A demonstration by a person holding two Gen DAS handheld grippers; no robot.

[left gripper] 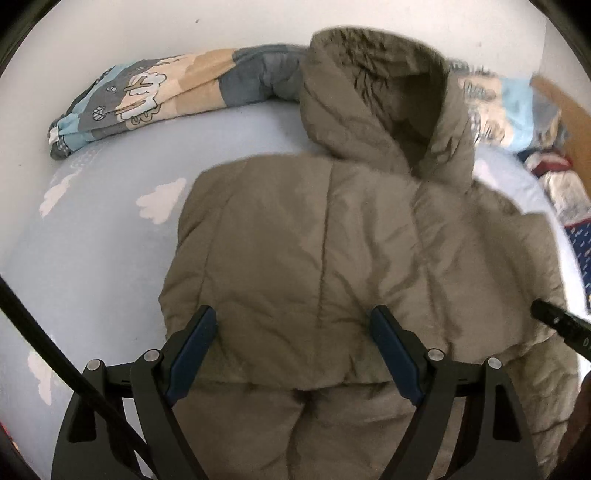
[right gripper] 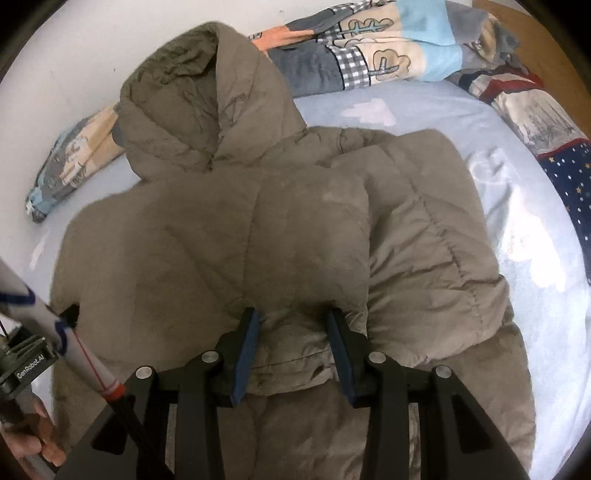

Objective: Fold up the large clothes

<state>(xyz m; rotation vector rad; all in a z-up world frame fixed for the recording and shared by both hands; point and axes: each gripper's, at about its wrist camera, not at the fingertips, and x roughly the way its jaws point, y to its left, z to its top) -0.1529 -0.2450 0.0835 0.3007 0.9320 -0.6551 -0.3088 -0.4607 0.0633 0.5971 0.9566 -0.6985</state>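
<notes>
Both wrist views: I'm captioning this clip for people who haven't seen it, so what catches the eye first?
A big olive puffer jacket lies spread on the pale blue cloud-print sheet, hood toward the wall. A rolled patterned quilt lies behind it. The left gripper hangs open over the jacket; the right gripper pinches a fold of it.

- A bed fills most of both views, its pale blue sheet printed with white clouds.
- A plain white wall rises behind the bed at 12 o'clock.
- A rolled patchwork quilt in grey, cream and light blue, with tree and cloud drawings, lies along the bed's far edge against the wall.
- At 2 o'clock in the right wrist view, a second bedding piece, navy with small stars and a red band, lies bunched.
- A brown wooden board stands beyond it, at 1 o'clock.
- The light is soft and even.
</notes>
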